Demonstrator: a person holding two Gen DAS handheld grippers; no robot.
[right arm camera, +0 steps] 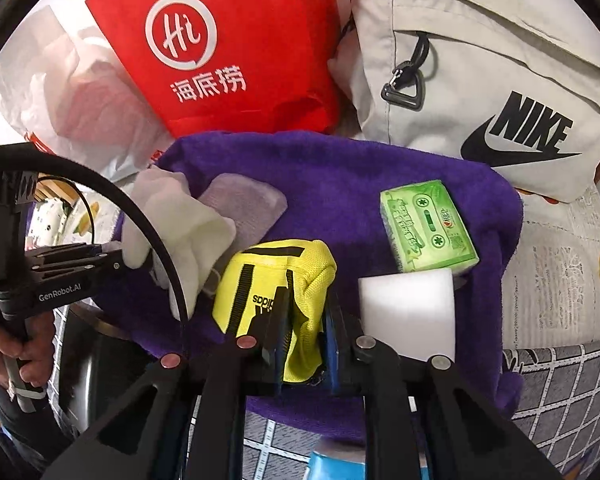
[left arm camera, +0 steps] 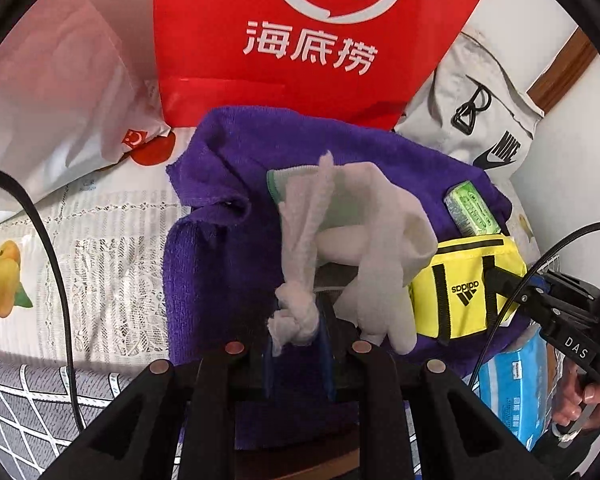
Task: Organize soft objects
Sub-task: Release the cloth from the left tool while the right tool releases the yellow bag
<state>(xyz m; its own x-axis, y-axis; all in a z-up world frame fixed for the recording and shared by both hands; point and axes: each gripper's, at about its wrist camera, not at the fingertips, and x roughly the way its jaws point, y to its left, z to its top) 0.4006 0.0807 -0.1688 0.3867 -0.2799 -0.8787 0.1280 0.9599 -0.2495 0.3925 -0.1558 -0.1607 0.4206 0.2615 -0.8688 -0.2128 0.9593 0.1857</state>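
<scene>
Right gripper [right arm camera: 302, 344] pinches yellow pouch [right arm camera: 276, 276]; only its view shows white sponge [right arm camera: 408, 312].

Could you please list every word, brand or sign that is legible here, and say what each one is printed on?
"Hi" and "海底捞": red bag.
"NIKE" with swoosh: grey bag.
"adidas", upside down: yellow pouch.
"GenRobot.AI": left gripper.
"DAS": right gripper.
Print on green tissue pack and blue pack: too small to read.

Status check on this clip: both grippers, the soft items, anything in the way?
Left gripper shut on white knotted cloth. Right gripper shut on yellow Adidas pouch, over purple towel. White sponge block and green tissue pack close beside.
</scene>
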